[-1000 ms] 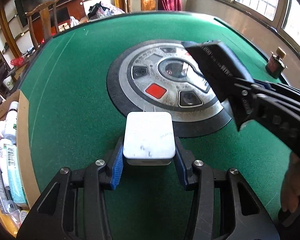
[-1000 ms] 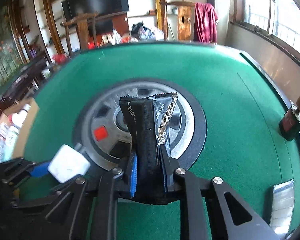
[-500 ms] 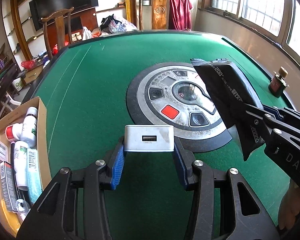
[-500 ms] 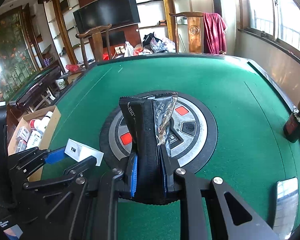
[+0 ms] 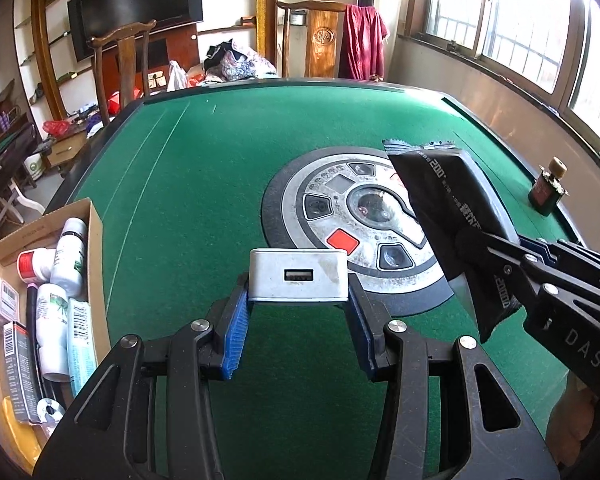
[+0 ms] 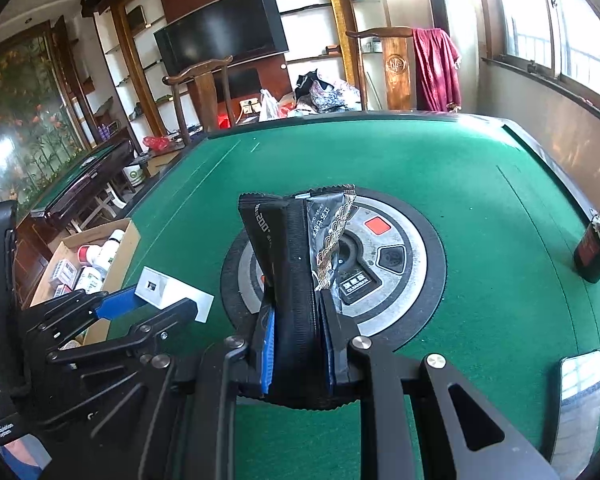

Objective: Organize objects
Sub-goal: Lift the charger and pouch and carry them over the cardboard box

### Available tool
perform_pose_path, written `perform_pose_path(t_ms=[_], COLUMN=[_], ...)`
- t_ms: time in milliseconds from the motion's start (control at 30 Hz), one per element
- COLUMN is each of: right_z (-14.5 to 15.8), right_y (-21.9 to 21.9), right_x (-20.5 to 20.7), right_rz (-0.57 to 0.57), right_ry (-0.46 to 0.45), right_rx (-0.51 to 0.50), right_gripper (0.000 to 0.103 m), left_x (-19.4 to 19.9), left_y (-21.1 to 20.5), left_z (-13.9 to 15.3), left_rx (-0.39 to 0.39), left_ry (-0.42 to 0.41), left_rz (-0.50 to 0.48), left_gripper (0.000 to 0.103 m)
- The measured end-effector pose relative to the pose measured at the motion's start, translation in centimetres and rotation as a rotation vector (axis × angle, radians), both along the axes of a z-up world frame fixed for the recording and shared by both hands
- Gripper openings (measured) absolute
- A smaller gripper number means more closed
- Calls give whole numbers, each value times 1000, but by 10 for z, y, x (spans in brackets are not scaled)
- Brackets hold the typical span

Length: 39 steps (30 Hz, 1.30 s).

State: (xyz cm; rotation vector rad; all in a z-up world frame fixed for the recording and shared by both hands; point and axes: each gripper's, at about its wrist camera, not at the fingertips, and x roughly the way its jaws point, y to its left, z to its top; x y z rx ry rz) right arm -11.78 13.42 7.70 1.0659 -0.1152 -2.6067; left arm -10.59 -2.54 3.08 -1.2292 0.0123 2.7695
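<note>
White charger block [image 5: 298, 275]: clamped in the left gripper [image 5: 298, 320], held above the green surface [image 5: 204, 184]. Black snack packet [image 6: 296, 280]: clamped in the right gripper [image 6: 300, 354]. Cardboard box [image 5: 94, 240], partly filled, is judged the destination; both items and a small bottle [image 6: 594, 246] are not yet stowed.

Daylight pours through tall windows [image 5: 500, 20] on the right. A black wall-mounted television [image 6: 224, 44] hangs among wooden shelves, carved wooden chairs [image 5: 124, 68] stand behind the green felt table [image 5: 228, 152] (one draped with red cloth [image 6: 436, 68]).

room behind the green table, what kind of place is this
Probably a home living room or mahjong parlour: a green felt automatic mahjong table, carved wooden chairs and a black wall-mounted television.
</note>
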Motion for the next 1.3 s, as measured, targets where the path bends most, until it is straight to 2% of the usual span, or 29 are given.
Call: perform_pose_path(t_ms=[400, 700, 933, 1133, 1300], right_z=[4, 9, 17, 18, 16], right_y=[-15, -39, -78, -137, -193], right_x=[13, 31, 53, 66, 71], right_rz=[45, 117, 193, 283, 354], right_ry=[12, 4, 20, 12, 7], right_rx=[-8, -41, -33, 2, 54], right_gripper=[18, 18, 18, 18, 18], left_x=[12, 54, 90, 119, 134], left_y=[-18, -50, -94, -151, -200], left_z=[8, 26, 41, 48, 41], left_rx=[17, 66, 94, 115, 141], left_ry=[26, 74, 110, 144, 136], left_rz=[40, 92, 144, 234, 312], left_gripper=[45, 45, 45, 45, 45])
